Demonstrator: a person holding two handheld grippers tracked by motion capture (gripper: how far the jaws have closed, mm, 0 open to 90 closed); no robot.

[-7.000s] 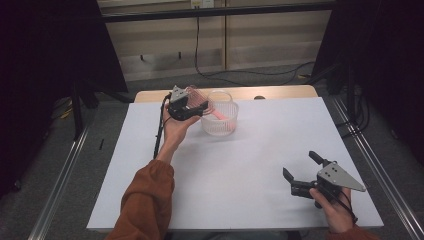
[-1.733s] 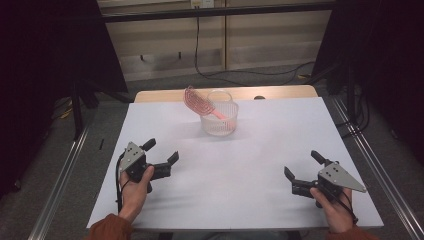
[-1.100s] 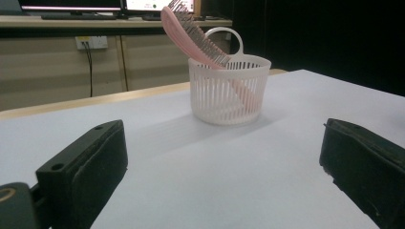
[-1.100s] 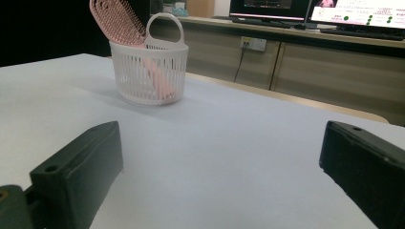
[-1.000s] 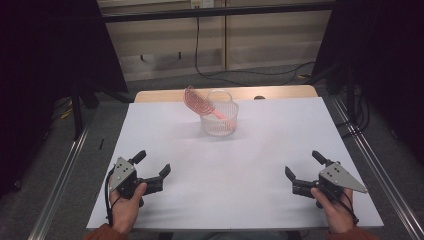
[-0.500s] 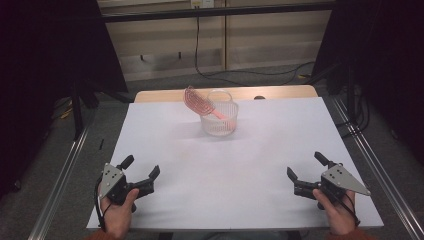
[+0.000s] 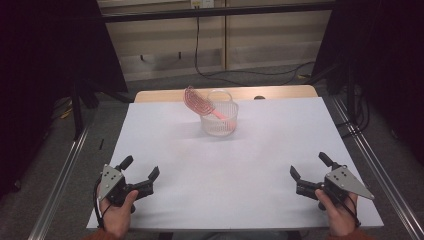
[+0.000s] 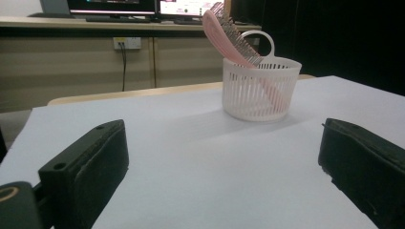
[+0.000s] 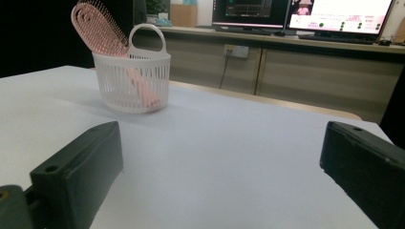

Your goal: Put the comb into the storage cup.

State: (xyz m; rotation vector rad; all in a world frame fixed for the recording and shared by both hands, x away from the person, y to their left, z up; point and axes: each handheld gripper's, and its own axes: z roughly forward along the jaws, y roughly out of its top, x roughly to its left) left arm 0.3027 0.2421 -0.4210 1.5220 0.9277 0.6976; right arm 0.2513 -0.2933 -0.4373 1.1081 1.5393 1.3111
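At the table's far middle: pink hairbrush (image 7: 197, 102) leaning in white basket (image 7: 219, 118). Left gripper (image 7: 141, 175) and right gripper (image 7: 308, 169), jaws spread, empty. Risk: top-heavy brush tipping the light basket.

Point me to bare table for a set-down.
Free: the wide white stretch between the left tool, the right tool and the basket, plus both flanks of the basket. Crowded only at the far centre: basket with pink hairbrush.

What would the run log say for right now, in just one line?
brush: head up in basket | left gripper: open, near table edge | right gripper: open, near table edge
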